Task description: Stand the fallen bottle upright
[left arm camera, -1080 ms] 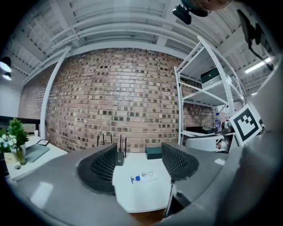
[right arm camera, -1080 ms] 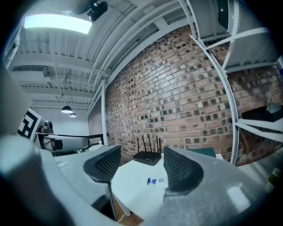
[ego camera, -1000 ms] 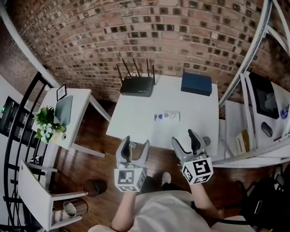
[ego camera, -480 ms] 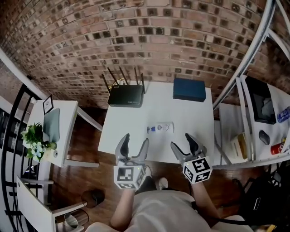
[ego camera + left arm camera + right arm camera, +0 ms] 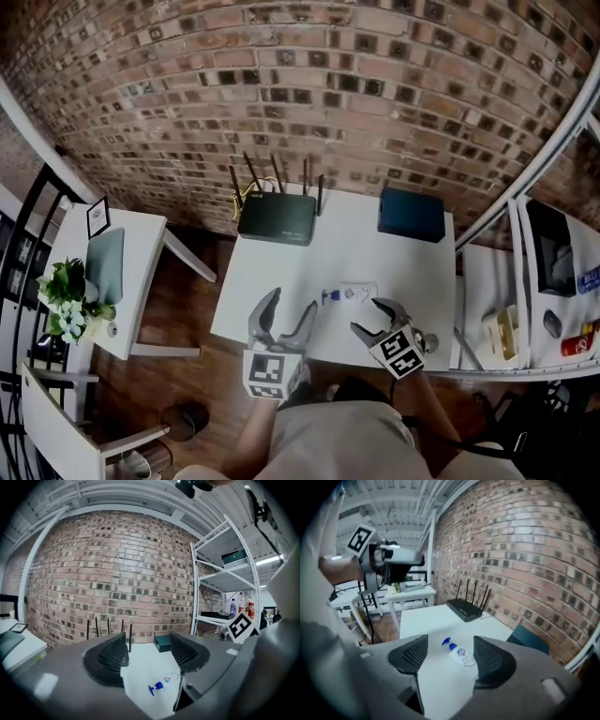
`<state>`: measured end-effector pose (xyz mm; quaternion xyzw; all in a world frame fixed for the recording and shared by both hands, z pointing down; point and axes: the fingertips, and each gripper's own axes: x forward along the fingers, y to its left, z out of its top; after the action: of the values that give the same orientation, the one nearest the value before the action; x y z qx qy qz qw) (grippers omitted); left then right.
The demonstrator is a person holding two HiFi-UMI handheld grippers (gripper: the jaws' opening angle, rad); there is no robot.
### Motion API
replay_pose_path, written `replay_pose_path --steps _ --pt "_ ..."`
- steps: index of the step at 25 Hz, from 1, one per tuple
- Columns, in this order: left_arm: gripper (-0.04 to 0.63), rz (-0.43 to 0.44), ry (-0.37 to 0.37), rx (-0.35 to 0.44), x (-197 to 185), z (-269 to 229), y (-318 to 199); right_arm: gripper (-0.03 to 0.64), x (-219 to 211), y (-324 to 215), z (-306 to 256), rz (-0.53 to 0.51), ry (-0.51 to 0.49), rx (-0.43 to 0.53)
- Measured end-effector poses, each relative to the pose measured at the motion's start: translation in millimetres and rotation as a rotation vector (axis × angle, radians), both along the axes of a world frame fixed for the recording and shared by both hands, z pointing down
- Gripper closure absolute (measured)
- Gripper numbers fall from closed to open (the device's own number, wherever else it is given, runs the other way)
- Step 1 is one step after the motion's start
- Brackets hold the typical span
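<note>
The spray bottle (image 5: 349, 293), smooth white plastic with a blue trigger head, lies on its side on the matt white desk (image 5: 272, 281), toward the near edge and untouched. The right gripper (image 5: 373, 317) hangs just short of it with its fingers apart and empty, while the left gripper (image 5: 291, 302) has its fingers closing on nothing. Recommended: clamp the rounded body squarely, then pivot it onto its flat base.

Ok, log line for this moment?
item: white spray bottle with blue trigger, lying on white table | left gripper: empty, jaws closing | right gripper: open, aimed at bottle | upright: not yet
</note>
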<state>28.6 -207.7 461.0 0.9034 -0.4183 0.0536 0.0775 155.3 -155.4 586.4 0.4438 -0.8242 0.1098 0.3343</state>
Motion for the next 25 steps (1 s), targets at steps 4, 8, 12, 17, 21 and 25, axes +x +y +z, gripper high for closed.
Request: replay_pose_path --steps 4,8,12,17,21,25 --pt "0.291 -0.011 0.015 0.003 -12.2 8.2 -7.9 0.325 -14.3 -14.4 56.4 -0.225 0.058 -0.168" --pt "0.295 -0.114 0.010 0.007 -34.7 4.8 -6.1 0.325 -15.4 -42.9 86.3 -0.317 0.081 -0.224" --pt "0.304 -0.268 0.031 -0.038 -65.2 19.8 5.0 0.325 -27.5 -71.9 110.7 -0.443 0.163 -0.285" --pt "0.304 -0.358 0.015 -0.102 -80.4 36.6 22.7 0.485 -39.0 -80.3 141.7 -0.617 0.304 -0.378" --pt "0.304 -0.421 0.004 -0.111 -96.6 39.1 33.0 0.485 -41.4 -88.3 166.3 -0.651 0.364 -0.424" --pt "0.304 -0.480 0.006 -0.119 -115.8 40.3 41.4 0.491 -44.7 -96.7 179.0 -0.652 0.443 -0.469"
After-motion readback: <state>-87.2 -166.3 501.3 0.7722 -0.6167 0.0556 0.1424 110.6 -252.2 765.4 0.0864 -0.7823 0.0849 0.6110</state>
